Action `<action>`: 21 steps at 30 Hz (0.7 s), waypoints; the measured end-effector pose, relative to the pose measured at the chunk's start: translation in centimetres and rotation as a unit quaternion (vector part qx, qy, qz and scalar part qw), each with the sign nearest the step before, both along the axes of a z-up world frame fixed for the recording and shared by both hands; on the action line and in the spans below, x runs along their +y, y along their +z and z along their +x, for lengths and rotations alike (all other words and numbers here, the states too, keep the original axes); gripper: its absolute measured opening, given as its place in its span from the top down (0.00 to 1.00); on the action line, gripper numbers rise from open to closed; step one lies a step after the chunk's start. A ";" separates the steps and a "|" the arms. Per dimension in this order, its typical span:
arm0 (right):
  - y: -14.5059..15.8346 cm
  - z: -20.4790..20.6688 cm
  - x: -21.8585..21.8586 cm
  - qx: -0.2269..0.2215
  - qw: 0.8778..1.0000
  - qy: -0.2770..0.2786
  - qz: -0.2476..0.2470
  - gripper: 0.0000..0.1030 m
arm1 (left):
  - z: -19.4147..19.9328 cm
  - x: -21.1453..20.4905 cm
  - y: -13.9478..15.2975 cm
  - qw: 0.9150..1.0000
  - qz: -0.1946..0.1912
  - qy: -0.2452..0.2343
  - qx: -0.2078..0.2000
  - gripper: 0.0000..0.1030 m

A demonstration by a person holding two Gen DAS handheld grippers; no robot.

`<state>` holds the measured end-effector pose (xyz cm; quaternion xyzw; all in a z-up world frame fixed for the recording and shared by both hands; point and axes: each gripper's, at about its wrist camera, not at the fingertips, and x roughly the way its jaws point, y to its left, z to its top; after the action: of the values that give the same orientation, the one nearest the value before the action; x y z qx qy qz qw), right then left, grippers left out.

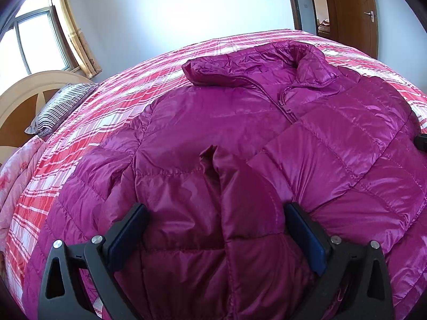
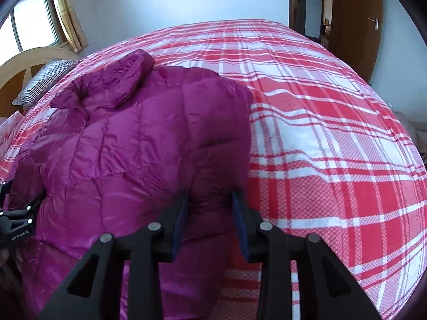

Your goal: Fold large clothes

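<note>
A magenta quilted puffer jacket (image 1: 240, 122) lies front up on a red and white plaid bed (image 1: 112, 112), collar toward the far side, with its sleeves folded across the body. My left gripper (image 1: 216, 226) is open over the jacket's near part, its fingers on either side of a folded sleeve cuff (image 1: 240, 186). My right gripper (image 2: 210, 213) stands over the jacket's (image 2: 133, 133) right edge with jacket fabric between its fingers, which stand partly apart. The left gripper also shows at the left edge of the right wrist view (image 2: 16, 213).
A striped pillow (image 1: 58, 106) and a wooden headboard (image 1: 24, 98) are at the far left. A window with curtains (image 1: 34, 34) is behind them. A brown door (image 1: 355, 10) stands at the far right. Plaid bed cover (image 2: 333, 133) extends to the right of the jacket.
</note>
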<state>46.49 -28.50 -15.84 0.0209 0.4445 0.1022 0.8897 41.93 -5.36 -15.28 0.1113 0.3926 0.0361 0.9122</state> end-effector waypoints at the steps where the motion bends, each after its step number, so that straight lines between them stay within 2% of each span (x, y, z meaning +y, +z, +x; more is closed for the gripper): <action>1: -0.1 0.0 0.1 -0.004 1.000 0.001 -0.005 0.65 | 0.0 0.0 0.0 1.000 0.000 0.000 0.000 0.01; 5: -0.3 -0.6 0.6 -0.019 1.000 -0.002 -0.019 0.65 | -0.3 0.3 0.4 1.000 -0.008 -0.002 -0.005 0.01; 8: -0.3 -0.9 1.2 -0.025 0.999 -0.002 -0.041 0.65 | -1.0 1.4 1.3 0.999 -0.041 -0.003 -0.006 0.01; 10: -0.4 -0.9 1.4 -0.027 0.998 -0.001 -0.053 0.65 | -2.3 2.6 2.7 0.998 -0.064 -0.001 -0.016 0.01; 14: -0.4 -0.9 1.4 -0.029 0.998 0.000 -0.060 0.64 | -6.6 6.6 5.9 0.996 -0.068 -0.004 -0.052 0.01; 18: -0.4 -0.9 1.5 -0.029 0.998 -0.001 -0.062 0.64 | -11.6 13.7 7.4 0.997 -0.021 0.030 -0.073 0.01; 21: -0.4 -0.8 1.7 -0.030 0.997 0.000 -0.069 0.64 | -15.2 20.9 7.2 0.992 0.026 0.100 -0.076 0.01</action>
<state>45.65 -26.77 -16.21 -0.0439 0.4233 0.0720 0.9021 26.72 15.53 -8.04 0.0920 0.3300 0.1460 0.9281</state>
